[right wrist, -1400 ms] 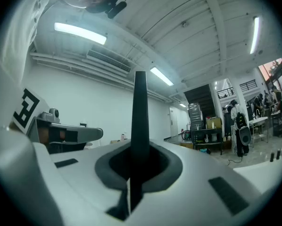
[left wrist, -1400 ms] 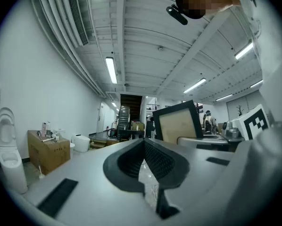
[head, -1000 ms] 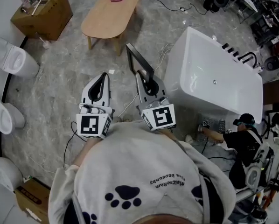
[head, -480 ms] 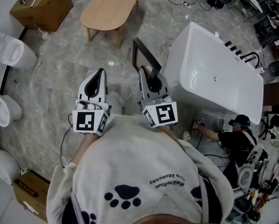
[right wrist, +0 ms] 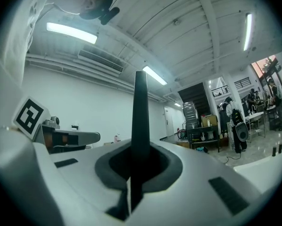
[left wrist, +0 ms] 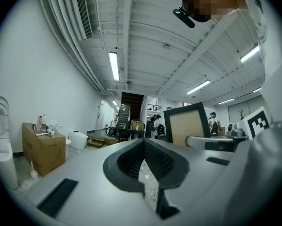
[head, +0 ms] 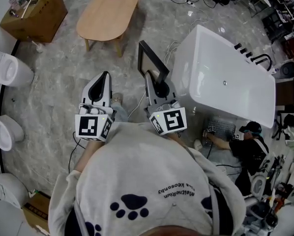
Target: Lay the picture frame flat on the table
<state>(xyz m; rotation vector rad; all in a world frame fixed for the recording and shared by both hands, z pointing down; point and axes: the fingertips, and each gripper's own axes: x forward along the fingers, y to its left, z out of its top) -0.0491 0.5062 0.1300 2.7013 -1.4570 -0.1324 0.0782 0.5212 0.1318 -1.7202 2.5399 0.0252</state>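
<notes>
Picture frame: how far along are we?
Done: the picture frame is clamped edge-on in the right gripper, above the floor. In hand: it is held upright; the left gripper is shut and empty. Left: get to the wooden table ahead and lay the frame flat on it.

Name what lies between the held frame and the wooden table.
Only bare grey floor; the head view shows nothing else between the frame, gripped by the right tool, and the table.

A white bathtub (head: 225,82) stands on the grey marbled floor (head: 58,90). Toilets (head: 5,69) line the left edge near a cardboard box (head: 31,14); a person (head: 250,150) crouches beside the tub.
</notes>
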